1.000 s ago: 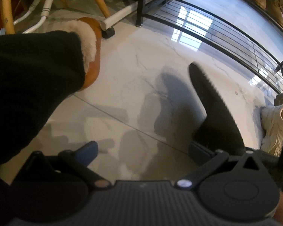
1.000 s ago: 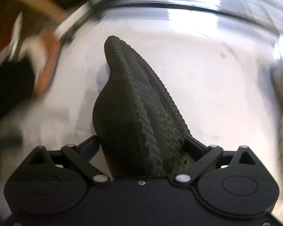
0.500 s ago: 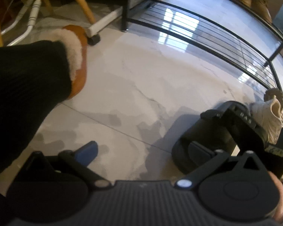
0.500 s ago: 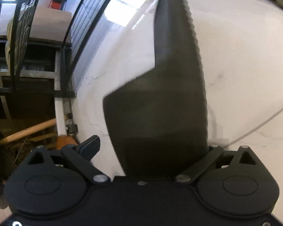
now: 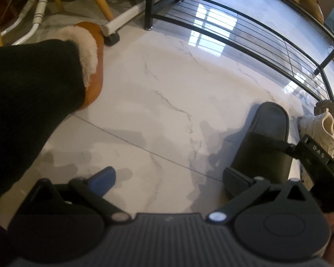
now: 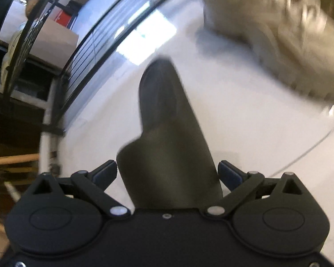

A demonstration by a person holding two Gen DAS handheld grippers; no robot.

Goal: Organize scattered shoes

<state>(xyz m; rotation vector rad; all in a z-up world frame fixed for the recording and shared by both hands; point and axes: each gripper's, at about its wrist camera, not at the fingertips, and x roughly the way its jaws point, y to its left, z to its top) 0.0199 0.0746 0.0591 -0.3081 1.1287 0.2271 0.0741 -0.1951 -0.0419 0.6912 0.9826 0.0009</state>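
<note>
The right tool has its fingers apart, one on either side of the dark slipper's strap without clearly pressing it. The slipper lies sole-down on the white floor, long axis running near to far, its open end pointing away toward the black shoe rack, with a cream sneaker just beside it on the right. The left tool hangs with its fingers wide apart and nothing between them, and a fur-lined brown slipper sits far left on the floor.

Your left gripper gapes wide at frame bottom, holding nothing; your right gripper brackets something dark.
</note>
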